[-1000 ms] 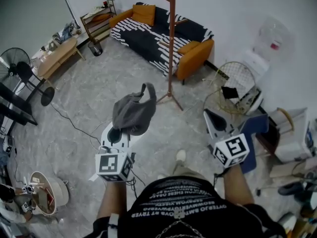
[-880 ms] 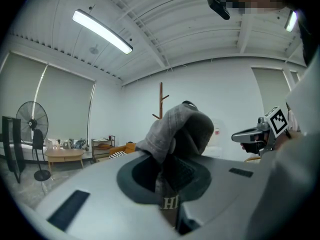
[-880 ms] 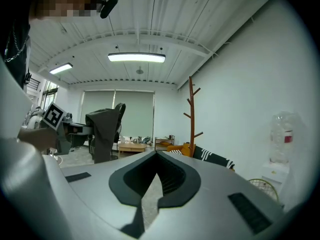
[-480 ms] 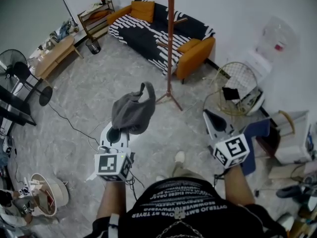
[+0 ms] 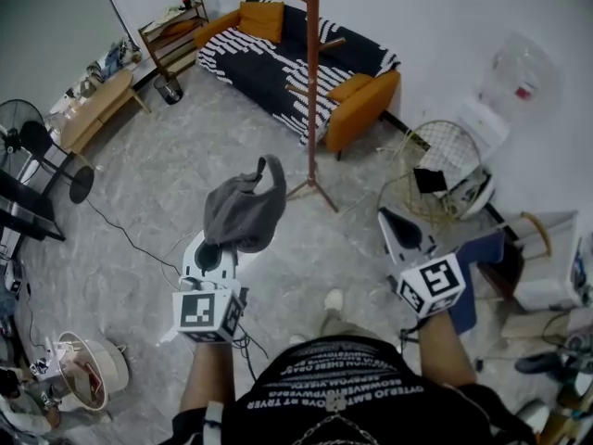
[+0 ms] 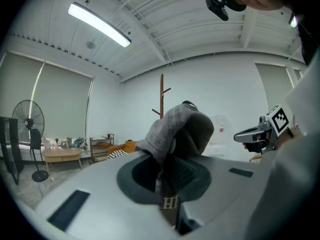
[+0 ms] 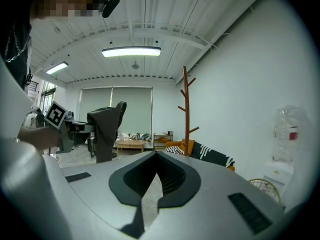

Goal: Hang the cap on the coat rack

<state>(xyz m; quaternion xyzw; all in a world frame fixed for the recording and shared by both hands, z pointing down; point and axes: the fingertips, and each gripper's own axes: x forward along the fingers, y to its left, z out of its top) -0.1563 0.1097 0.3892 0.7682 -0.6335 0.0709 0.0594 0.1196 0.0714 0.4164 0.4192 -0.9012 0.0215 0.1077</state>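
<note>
A grey cap (image 5: 243,213) hangs bunched from my left gripper (image 5: 215,248), which is shut on it and held out in front of the person's body. In the left gripper view the cap (image 6: 180,129) fills the space above the jaws and the gripper (image 6: 167,170) pinches its strap. The brown wooden coat rack (image 5: 312,82) stands ahead on the floor in front of the sofa, still apart from the cap. It also shows behind the cap as a thin pole (image 6: 161,91). My right gripper (image 5: 389,219) is shut with nothing held (image 7: 156,156), with the rack (image 7: 186,109) ahead.
A black-striped sofa with orange cushions (image 5: 296,63) stands behind the rack. A round wire basket (image 5: 435,170) and a water dispenser (image 5: 500,91) are at the right. A fan (image 5: 28,137), a low wooden table (image 5: 97,105) and a shelf (image 5: 171,40) line the left.
Both grippers and the person have moved forward across the floor towards the coat rack. The cap stays gripped in the left gripper.
</note>
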